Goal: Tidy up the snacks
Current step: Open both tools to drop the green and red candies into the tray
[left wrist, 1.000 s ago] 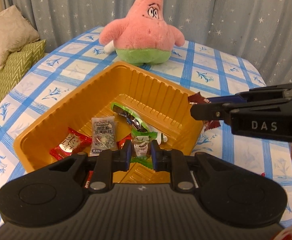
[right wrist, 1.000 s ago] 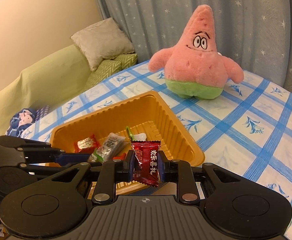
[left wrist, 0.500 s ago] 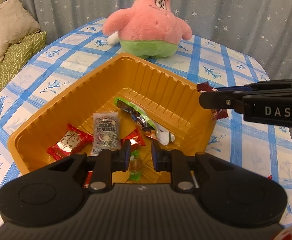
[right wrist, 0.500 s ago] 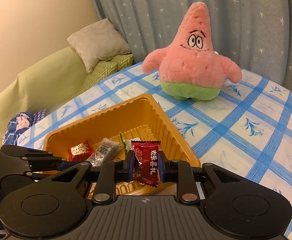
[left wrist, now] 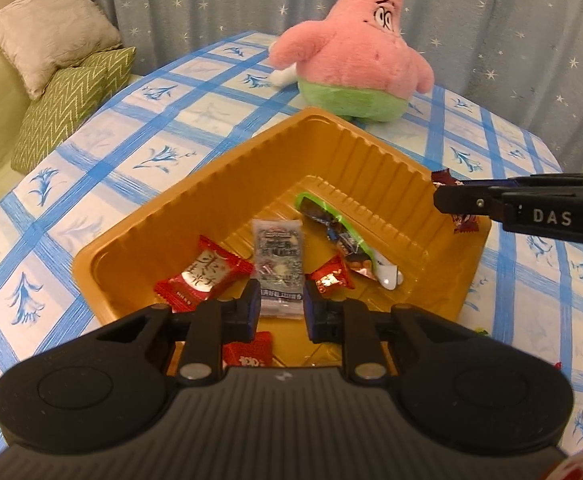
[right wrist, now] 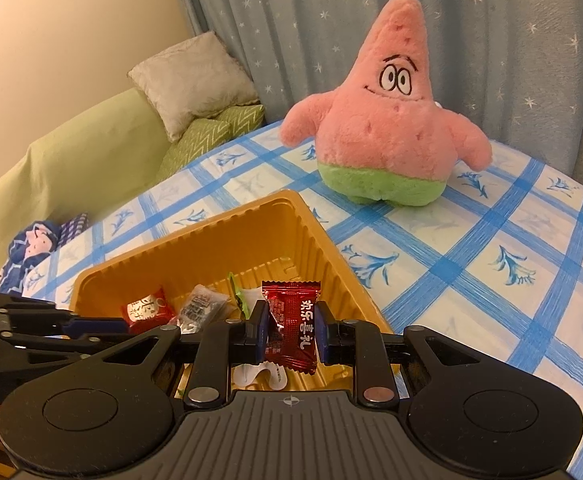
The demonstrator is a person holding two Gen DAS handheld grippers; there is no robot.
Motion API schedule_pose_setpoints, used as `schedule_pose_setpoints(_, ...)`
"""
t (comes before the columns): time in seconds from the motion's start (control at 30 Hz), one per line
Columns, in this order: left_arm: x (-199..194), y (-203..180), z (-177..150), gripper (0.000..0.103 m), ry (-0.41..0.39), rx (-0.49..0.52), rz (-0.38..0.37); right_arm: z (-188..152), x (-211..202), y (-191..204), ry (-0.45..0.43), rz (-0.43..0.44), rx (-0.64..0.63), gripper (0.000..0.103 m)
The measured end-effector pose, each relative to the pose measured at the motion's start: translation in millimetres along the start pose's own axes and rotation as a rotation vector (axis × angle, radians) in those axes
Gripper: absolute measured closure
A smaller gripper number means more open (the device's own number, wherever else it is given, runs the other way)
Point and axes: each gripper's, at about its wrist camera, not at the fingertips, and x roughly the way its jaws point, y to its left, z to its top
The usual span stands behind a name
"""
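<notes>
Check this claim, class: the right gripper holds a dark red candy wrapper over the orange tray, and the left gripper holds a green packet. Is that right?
Not quite. The left gripper holds nothing; the left wrist view shows an empty gap between its fingers. The rest stands: the right gripper clamps the dark red candy wrapper over the orange tray.

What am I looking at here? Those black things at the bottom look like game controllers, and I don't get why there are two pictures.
There is no robot: a person holds a hand tool with two jaws in each hand, and a camera on each tool looks forward along them. One picture comes from the left tool, the other from the right.

The right gripper is shut on a dark red candy packet, held over the orange tray. The left gripper holds nothing; its jaws stand slightly apart above the tray.

In the tray lie a red packet, a grey packet and a green-edged wrapper. Behind it a pink star plush sits on the blue-checked tablecloth.
</notes>
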Motion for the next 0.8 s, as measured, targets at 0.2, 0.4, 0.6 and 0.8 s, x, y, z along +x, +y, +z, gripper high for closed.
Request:
schedule_pose_setpoints(0.2,1,4,-2,0.079,0.003,-0.011,0.011,3,13,3,0.007,-0.012,-0.014,0.079)
schedule_pose_setpoints(0.4,-4,4,-4,0.072,-0.006,-0.01,0.019,5,13,4,-0.01,-0.026,0.014,0.052)
schedule_pose_setpoints(0.6,-12,1,-6,0.071,-0.013,-0.013,0.013,4,0,5,-0.026,-0.025,0.035,0.044)
schedule_pose_setpoints(0.8,-26,-5,-11,0.069,-0.025,-0.011,0.0,-8,-18,8,-0.016,-0.02,0.06,0.039)
